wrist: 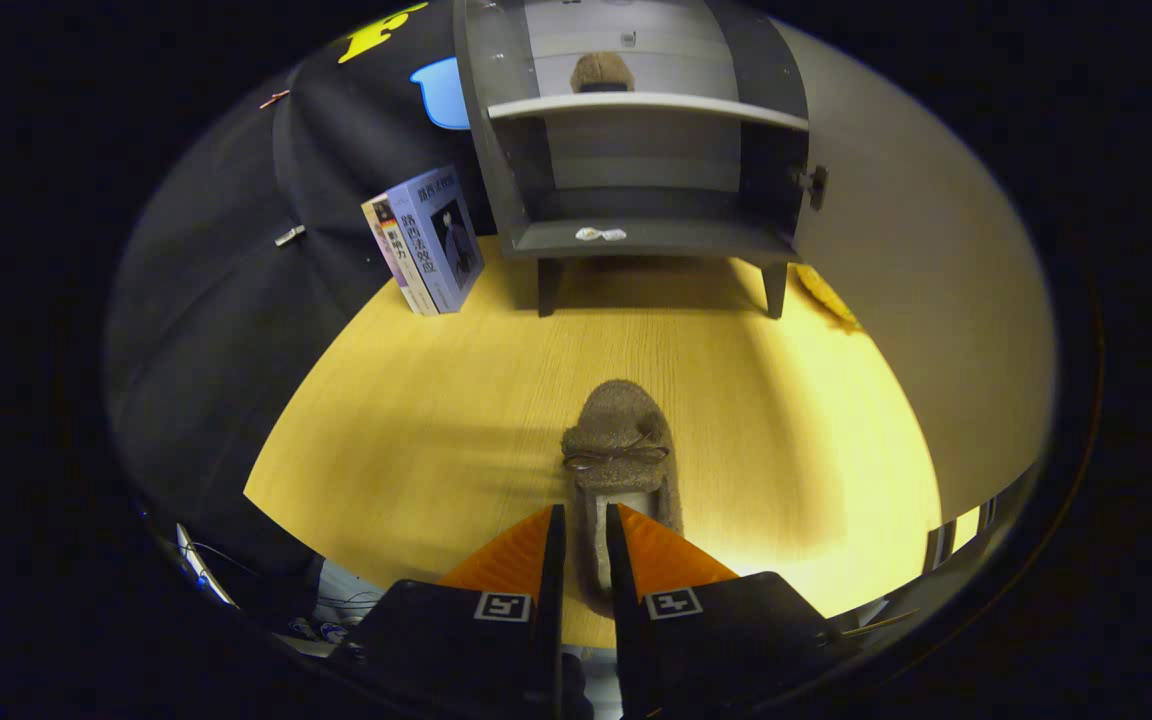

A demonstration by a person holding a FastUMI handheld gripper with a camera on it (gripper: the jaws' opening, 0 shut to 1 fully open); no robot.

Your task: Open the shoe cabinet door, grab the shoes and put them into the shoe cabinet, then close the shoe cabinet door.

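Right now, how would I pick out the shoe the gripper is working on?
Start at the cabinet standing open on the wooden table. Come straight toward the gripper: its two fingers are closed on the heel wall of a fuzzy brown slipper with a small bow, unlike its mate on the upper shelf.

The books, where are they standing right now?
The books stand upright on the table, beside the open cabinet, against the black cloth, far beyond the gripper, which holds a shoe.

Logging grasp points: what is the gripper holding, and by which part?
The gripper is shut on the brown slipper, its fingers pinching one side wall of the heel opening.
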